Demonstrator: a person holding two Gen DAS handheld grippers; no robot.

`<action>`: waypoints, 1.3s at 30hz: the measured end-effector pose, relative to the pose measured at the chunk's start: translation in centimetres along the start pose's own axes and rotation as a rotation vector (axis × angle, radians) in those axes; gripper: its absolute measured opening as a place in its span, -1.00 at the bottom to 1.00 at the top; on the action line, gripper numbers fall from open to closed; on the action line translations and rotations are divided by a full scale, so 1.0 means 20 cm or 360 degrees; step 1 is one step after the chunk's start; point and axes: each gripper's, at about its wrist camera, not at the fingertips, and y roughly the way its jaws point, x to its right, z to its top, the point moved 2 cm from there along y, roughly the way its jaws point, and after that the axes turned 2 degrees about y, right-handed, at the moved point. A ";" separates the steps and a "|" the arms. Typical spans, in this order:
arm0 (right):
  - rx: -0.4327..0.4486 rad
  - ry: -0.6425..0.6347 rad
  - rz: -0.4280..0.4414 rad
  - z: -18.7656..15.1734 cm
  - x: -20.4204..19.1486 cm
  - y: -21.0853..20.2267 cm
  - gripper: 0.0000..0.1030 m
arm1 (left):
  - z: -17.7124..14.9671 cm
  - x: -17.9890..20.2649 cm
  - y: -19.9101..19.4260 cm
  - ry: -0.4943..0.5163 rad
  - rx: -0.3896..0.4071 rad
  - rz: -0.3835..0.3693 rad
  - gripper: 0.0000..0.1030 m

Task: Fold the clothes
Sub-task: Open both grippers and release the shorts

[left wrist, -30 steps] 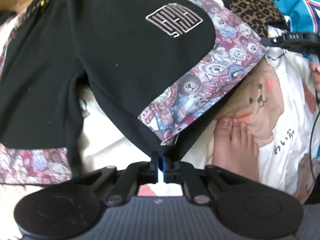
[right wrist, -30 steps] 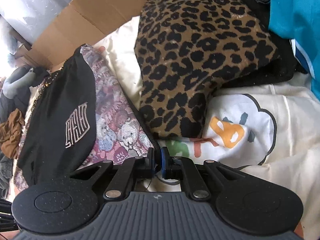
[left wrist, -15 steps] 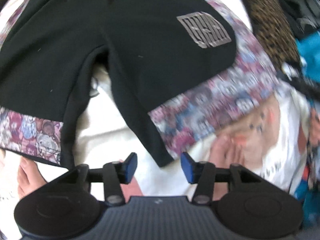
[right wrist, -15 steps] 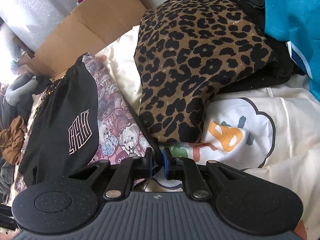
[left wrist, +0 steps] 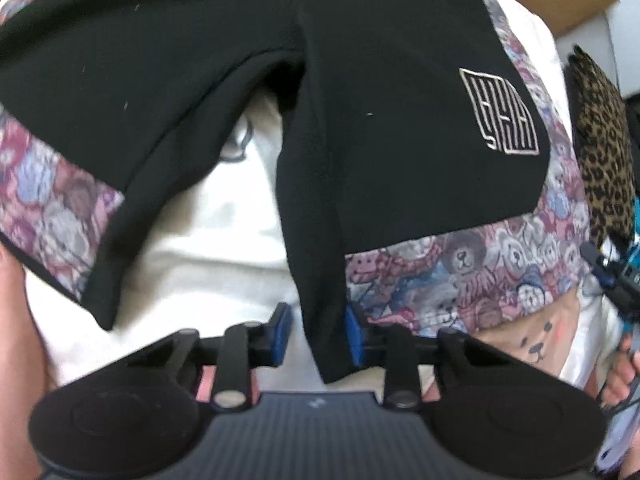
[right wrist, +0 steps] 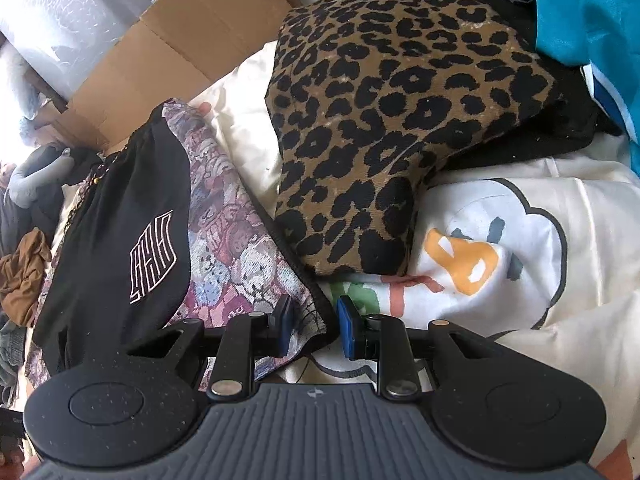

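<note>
Black shorts (left wrist: 380, 120) with teddy-bear print panels lie spread flat on a white cartoon-print sheet (left wrist: 220, 240). A white line logo (left wrist: 500, 120) marks one leg. My left gripper (left wrist: 318, 334) is open, its blue pads standing on either side of that leg's black inner hem corner. In the right wrist view the same shorts (right wrist: 120, 216) lie at the left. My right gripper (right wrist: 316, 328) is open too, with the outer print corner of the hem lying between its fingers.
A leopard-print cushion (right wrist: 392, 120) sits right beside the shorts, with a teal garment (right wrist: 588, 20) behind it. A cardboard box (right wrist: 160, 52) stands at the back. Loose clothes, one brown (right wrist: 20, 276), pile at the far left. A person's bare skin (left wrist: 12, 300) shows at the left edge.
Both grippers were shut on the leg's hem a second ago and have opened, letting it go. The shorts now lie flatter, and the left gripper has shifted over the inner hem corner.
</note>
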 end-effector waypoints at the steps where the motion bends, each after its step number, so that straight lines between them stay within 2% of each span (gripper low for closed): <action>1: -0.0007 -0.0003 0.0002 0.00 0.00 0.00 -0.60 | 0.00 0.00 0.01 -0.0008 -0.0005 -0.0012 -0.55; 2: -0.0017 -0.0005 0.0012 0.00 0.00 0.00 -0.80 | -0.01 0.00 0.01 -0.0016 -0.0009 -0.0024 -0.75; 3: -0.0026 -0.0006 0.0021 0.00 0.00 0.00 -0.81 | -0.01 0.00 0.02 -0.0024 -0.0014 -0.0035 -0.89; 6: -0.0026 -0.0007 0.0006 0.02 -0.02 -0.03 -0.87 | -0.02 0.02 0.02 -0.0013 -0.0029 -0.0055 -0.95; 12: -0.0035 0.0004 -0.0072 0.05 -0.05 -0.11 -0.89 | -0.02 0.03 -0.03 0.0058 -0.0101 -0.0089 -0.95; 16: -0.0053 -0.0006 -0.0118 0.02 -0.05 -0.09 -0.89 | 0.02 0.00 0.05 0.0086 -0.0166 -0.0023 -0.93; 18: -0.0029 -0.0005 -0.0116 0.02 -0.07 -0.12 -0.86 | 0.04 0.00 0.06 0.0109 -0.0226 0.0009 -0.85; 22: 0.0019 -0.0002 -0.0112 0.03 -0.09 -0.18 -0.78 | 0.08 0.02 0.00 0.0196 -0.0279 0.0063 -0.75; 26: 0.0068 0.0000 -0.0108 0.03 -0.12 -0.24 -0.73 | 0.18 0.02 -0.18 0.0270 -0.0260 0.0068 -0.49; 29: 0.0104 0.0002 -0.0105 0.03 -0.14 -0.29 -0.73 | 0.28 0.02 -0.38 0.0384 -0.0211 0.0104 -0.42; 34: 0.0154 0.0039 -0.0021 0.02 -0.21 -0.35 -0.73 | 0.49 -0.03 -0.77 0.0528 -0.0077 0.0257 -0.29; 39: 0.0142 0.0009 0.0104 0.00 -0.33 -0.38 -0.73 | 0.72 -0.14 -1.20 0.0571 0.0112 0.0433 -0.21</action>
